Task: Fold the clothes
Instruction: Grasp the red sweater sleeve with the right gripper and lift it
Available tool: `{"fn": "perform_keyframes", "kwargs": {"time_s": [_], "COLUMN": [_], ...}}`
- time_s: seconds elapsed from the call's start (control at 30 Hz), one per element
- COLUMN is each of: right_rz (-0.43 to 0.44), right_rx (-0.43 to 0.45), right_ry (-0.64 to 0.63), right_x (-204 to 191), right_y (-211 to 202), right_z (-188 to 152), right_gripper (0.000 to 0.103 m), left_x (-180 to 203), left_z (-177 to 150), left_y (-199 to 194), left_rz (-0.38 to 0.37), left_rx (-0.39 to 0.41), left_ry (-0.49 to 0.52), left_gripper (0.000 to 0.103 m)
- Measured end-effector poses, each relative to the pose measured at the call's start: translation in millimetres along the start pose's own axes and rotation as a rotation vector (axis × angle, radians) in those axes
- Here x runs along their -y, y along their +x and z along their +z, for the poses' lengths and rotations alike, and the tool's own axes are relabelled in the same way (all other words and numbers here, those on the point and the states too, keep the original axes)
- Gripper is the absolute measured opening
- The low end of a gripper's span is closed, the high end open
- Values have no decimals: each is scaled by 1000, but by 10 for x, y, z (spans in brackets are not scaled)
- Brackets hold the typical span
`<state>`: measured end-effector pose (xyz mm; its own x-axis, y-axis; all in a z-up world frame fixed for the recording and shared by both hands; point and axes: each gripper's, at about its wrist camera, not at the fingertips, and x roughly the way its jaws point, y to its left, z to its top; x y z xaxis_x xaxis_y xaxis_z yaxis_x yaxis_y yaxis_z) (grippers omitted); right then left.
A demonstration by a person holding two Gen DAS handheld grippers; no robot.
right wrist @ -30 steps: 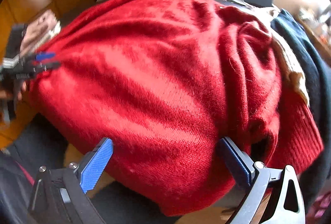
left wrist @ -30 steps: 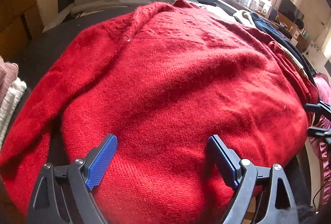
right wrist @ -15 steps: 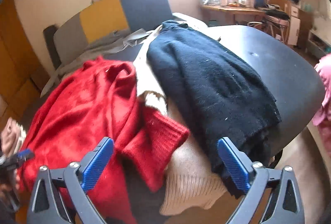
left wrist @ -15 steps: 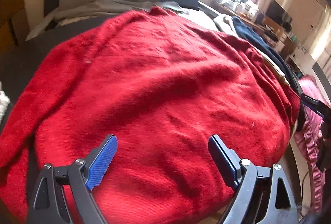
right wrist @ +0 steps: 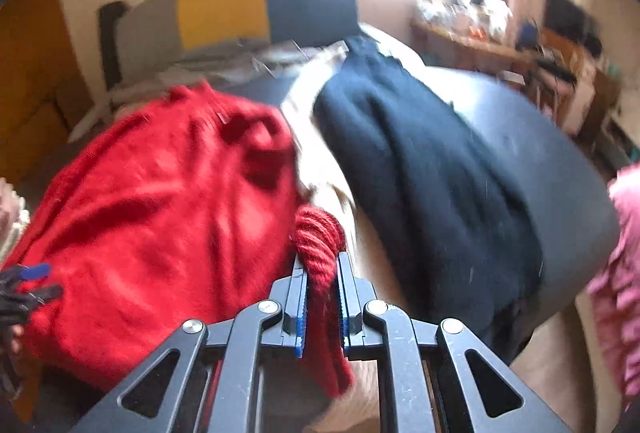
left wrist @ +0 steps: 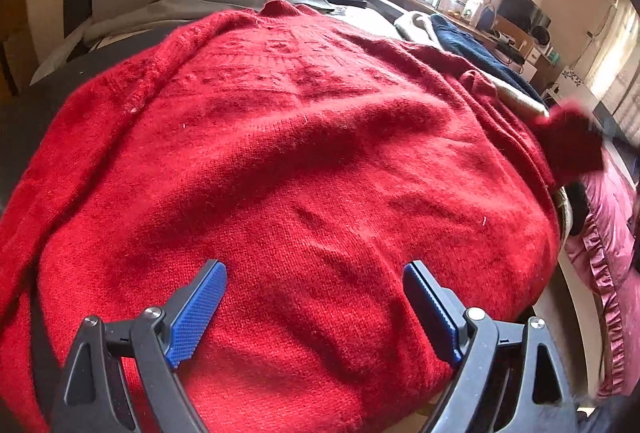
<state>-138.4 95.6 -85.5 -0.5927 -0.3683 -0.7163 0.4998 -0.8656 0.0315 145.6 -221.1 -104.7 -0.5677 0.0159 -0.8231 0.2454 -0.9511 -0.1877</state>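
A red knitted sweater lies spread over a dark round table, neck at the far side. My left gripper hovers open just above its near hem, nothing between the blue pads. In the right wrist view the same sweater fills the left half. My right gripper is shut on the ribbed red sleeve cuff, which bunches up between the jaws. From the left wrist view that lifted cuff shows at the right edge; the right gripper itself is blurred there.
A navy garment and a beige one lie on the dark table right of the sweater. Grey clothes and a chair back stand behind. A pink ruffled fabric hangs at the right. A cluttered desk lies beyond.
My right gripper has closed on the red sleeve cuff and lifted it; half a second ago it was open above the cuff. The left gripper stayed open over the hem.
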Motion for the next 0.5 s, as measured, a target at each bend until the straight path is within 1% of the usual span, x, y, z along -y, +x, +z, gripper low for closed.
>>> {"fn": "perform_keyframes", "kwargs": {"time_s": [0.07,0.13,0.17,0.23,0.27,0.33,0.37,0.43,0.47,0.5], "right_rz": [4,-6,-25,-101,-156,-262,-269,-181,-121,-44], "right_rx": [71,174,222,307,321,315,298,237,204,169], "right_ry": [-32,-46,-46,-57,-57,-29,6,121,143,123], "right_x": [-45,-21,18,143,253,540,679,943,978,902], "right_y": [-164,-390,-496,-677,-681,-581,-516,-353,-260,-155], "right_z": [328,751,951,1341,1494,1796,1883,1912,1872,1768], "right_gripper": [13,12,12,12,12,12,16,17,25,31], "left_x": [-28,-47,-54,-62,-66,-71,-74,-78,-80,-82], "left_z": [-4,0,-1,0,3,27,62,134,170,205], "left_y": [-8,5,4,-6,-10,-21,-28,-42,-49,-56], "left_rz": [-12,-23,-27,-34,-36,-42,-44,-48,-50,-53], "left_rx": [4,8,10,8,6,5,9,18,22,26], "left_ry": [-6,-14,-17,-15,-12,-9,-10,-11,-11,-12], "left_gripper": [91,91,91,91,91,91,91,91,91,91]}}
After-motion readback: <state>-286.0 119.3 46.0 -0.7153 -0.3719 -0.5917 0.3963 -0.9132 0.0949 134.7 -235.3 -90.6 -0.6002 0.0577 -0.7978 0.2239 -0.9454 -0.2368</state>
